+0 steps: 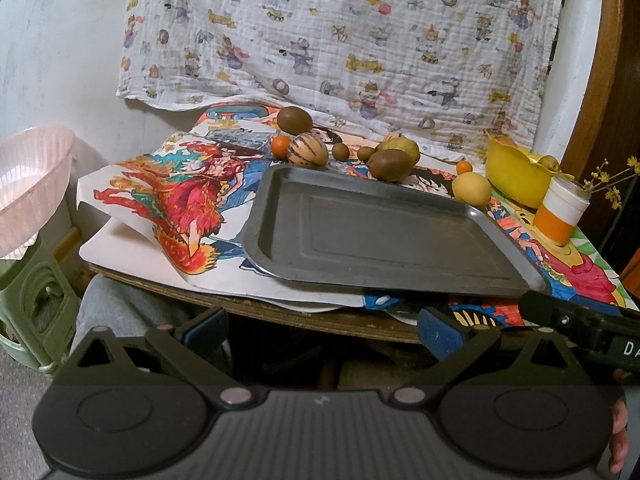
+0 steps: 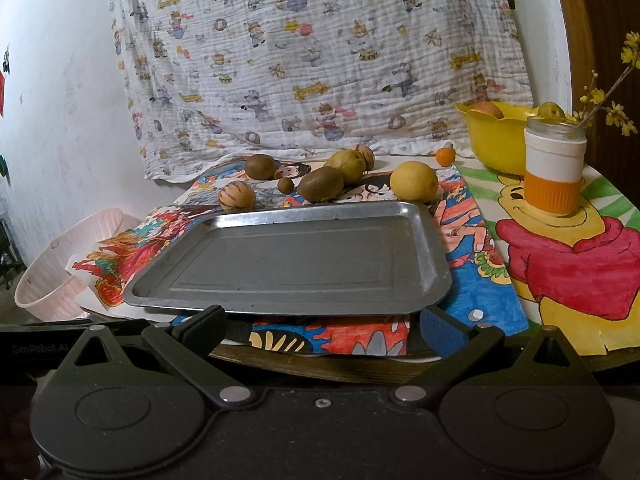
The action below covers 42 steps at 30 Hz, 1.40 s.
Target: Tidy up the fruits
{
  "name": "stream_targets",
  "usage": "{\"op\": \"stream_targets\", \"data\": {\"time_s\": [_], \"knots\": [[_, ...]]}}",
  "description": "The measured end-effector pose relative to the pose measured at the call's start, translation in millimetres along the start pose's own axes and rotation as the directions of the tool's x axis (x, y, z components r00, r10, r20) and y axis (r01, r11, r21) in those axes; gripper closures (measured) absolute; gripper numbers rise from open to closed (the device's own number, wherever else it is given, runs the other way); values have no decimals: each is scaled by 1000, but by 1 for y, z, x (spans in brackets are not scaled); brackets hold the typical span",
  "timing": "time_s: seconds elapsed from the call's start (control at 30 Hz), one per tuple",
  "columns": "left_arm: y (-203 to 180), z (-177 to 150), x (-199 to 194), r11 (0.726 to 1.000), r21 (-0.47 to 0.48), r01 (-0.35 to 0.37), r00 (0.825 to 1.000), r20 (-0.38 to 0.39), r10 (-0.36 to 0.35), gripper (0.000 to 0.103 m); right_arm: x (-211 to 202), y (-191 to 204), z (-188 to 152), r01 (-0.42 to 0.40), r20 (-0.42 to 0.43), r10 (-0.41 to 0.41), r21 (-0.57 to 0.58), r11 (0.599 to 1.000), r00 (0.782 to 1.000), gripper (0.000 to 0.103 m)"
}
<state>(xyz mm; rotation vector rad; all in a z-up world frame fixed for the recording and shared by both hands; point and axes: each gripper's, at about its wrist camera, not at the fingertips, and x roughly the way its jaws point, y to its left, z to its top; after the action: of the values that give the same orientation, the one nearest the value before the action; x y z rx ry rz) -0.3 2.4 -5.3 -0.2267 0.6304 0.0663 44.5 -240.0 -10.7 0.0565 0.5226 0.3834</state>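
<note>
Fruits (image 2: 321, 189) line a drawing-covered table (image 2: 568, 272) behind a tray (image 2: 296, 264); both jaws apart.

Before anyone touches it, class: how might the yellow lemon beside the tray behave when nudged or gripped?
The lemon looks round, so it would probably roll if nudged. Its smooth rind may slip. The tray rim beside it might stop it.

Dim, warm indoor light falls evenly in both views. The metal tray (image 2: 292, 260) shows a pale sheen along its far rim. Fisheye bending curves the frame edges and darkens the corners. Bottom of each frame lies in deep shadow; focus is fairly sharp.
</note>
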Motion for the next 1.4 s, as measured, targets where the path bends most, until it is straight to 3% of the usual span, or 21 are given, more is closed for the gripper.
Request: {"op": "stream_targets", "data": {"time_s": [0.37,0.73,1.13,1.4], "knots": [[1,15,14,998,50,-28,999,-17,28,0,2,-6,14,20,80,-18,-25,999,997,0],[-3,54,25,994,110,-22,1000,-15,24,1,17,-3,42,30,93,-24,-60,998,995,0],[6,100,57,992,122,1,997,-78,8,1,49,-4,75,42,80,-39,-36,998,996,0],[18,126,86,992,129,13,992,-125,3,0,79,-13,94,23,28,-22,-44,999,999,0]]}}
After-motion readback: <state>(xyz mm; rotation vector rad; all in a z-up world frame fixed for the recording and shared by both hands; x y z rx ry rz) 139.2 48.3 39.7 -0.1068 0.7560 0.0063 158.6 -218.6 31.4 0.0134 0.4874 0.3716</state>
